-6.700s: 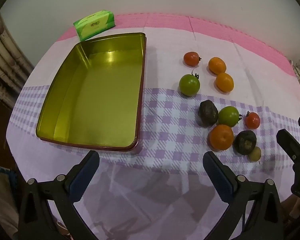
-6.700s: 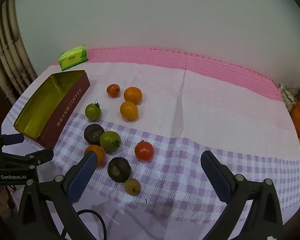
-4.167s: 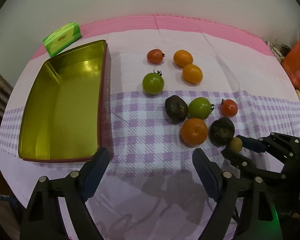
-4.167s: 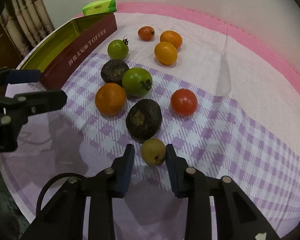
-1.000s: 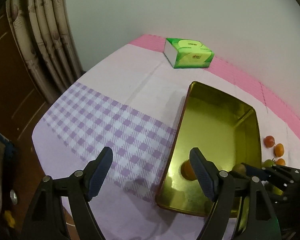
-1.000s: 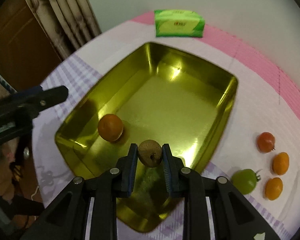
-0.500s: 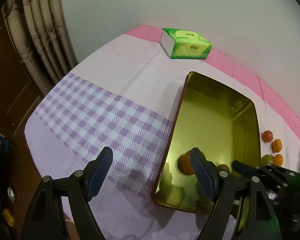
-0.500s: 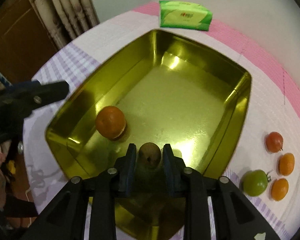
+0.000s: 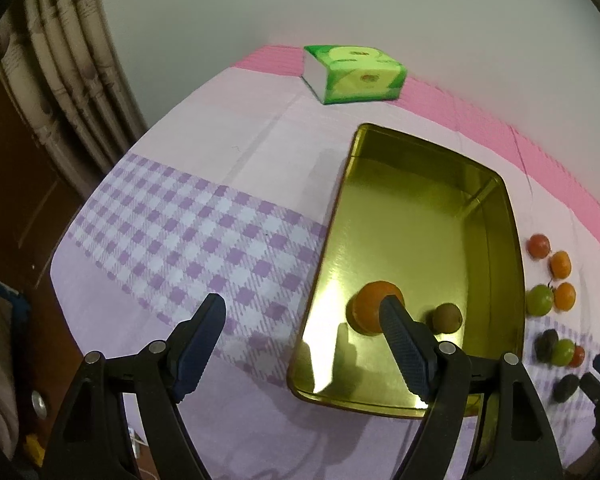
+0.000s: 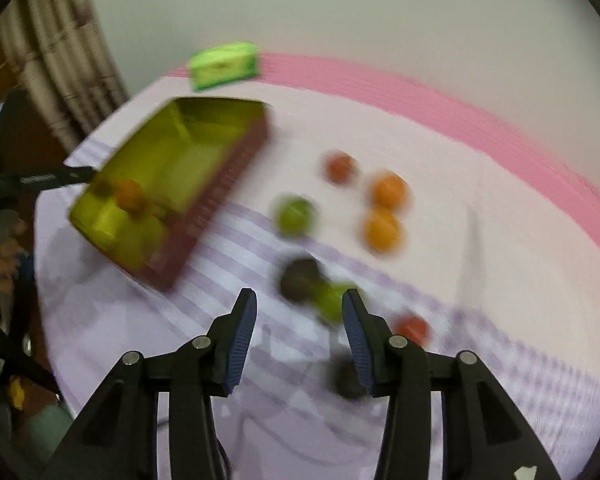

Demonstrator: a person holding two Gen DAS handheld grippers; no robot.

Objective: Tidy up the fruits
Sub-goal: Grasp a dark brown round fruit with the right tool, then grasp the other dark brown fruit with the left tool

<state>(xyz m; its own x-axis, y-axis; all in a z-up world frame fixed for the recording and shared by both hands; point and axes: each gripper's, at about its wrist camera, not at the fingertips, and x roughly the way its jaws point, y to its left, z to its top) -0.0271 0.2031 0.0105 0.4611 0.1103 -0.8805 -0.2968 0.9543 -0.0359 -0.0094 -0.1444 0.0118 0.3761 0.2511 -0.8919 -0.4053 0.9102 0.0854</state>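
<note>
The right claw (image 10: 298, 334) is empty and its jaws are opening above the loose fruits – a dark fruit (image 10: 300, 278) and a green one (image 10: 334, 300) lie just ahead of its tips. The risk: these touch, so a hurried descent could nudge one and roll it across the bench (image 10: 500, 216). The left claw (image 9: 304, 338) hangs wide open, holding nothing, beside the gold tin (image 9: 416, 216). Only the left view sharply shows the orange (image 9: 370, 304) and a small brown fruit (image 9: 447, 317) in the tin – the right view is blurred.
</note>
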